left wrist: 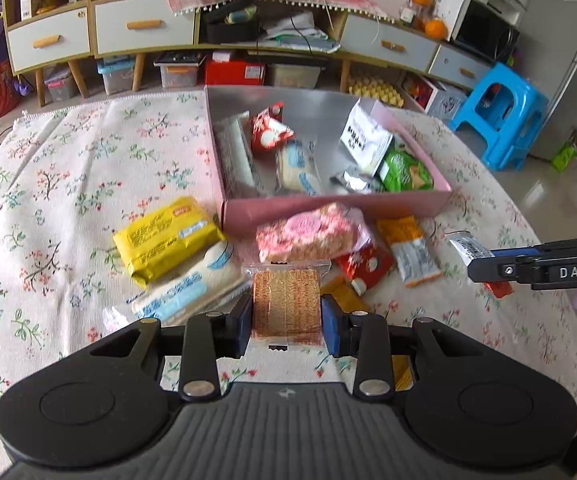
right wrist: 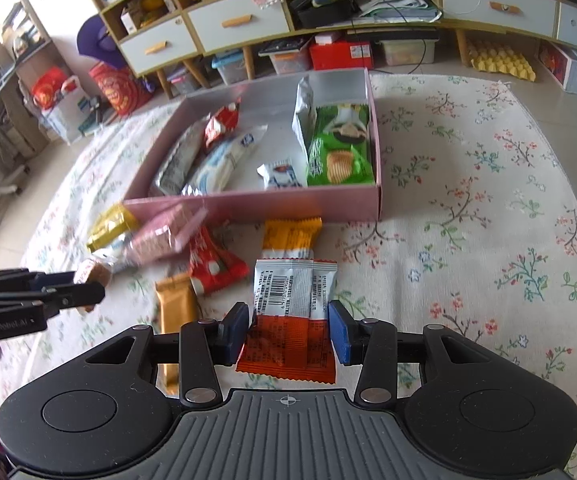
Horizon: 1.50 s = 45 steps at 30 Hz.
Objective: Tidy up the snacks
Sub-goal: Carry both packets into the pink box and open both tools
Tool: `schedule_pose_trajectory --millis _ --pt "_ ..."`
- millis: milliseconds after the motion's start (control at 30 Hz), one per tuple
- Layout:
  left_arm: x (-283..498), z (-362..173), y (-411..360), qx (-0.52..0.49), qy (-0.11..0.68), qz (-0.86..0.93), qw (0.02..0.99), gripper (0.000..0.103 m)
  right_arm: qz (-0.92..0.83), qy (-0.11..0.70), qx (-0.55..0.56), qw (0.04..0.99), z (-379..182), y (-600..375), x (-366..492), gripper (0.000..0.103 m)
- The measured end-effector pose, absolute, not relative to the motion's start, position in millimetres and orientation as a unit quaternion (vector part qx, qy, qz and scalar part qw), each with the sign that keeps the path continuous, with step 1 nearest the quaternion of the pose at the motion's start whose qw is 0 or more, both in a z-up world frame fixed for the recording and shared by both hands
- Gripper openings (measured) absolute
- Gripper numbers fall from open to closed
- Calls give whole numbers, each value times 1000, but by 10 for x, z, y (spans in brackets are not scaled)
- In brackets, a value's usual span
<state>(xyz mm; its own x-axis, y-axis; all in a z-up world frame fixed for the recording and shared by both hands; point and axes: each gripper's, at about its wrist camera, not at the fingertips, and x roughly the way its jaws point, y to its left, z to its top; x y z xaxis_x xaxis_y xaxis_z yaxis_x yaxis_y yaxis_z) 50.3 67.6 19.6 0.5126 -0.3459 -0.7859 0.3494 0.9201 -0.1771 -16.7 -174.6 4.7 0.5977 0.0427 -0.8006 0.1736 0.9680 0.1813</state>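
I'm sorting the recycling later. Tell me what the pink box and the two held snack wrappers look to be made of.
Box: likely cardboard, matte pink outside, silvery lining; straight folded walls.
Left tongs' wrapper: clear glossy plastic film, since the brown bar shows through, with crimped ends.
Right tongs' wrapper: opaque printed film, white and orange, with a back seam; plastic or foil laminate, unclear.

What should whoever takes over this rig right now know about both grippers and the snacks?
Left gripper: shut on a clear-wrapped brown wafer snack.
Right gripper: shut on an orange-and-white packet.
Pink box: already holds several snacks, including the green chip bag.
Left outside on the floral cloth: yellow pack, pink pack, red packet and others.
Next, probably: put both held snacks in the box.
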Motion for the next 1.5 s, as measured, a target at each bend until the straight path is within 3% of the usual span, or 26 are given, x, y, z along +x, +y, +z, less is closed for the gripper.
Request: schedule_pose_trajectory --millis 600,1500 --pt "977 271 450 -40 431 -177 884 32 -66 416 175 890 277 -1852 315 42" --pt "1417 13 342 -90 434 -136 886 32 -66 393 279 874 -35 -1945 1005 42"
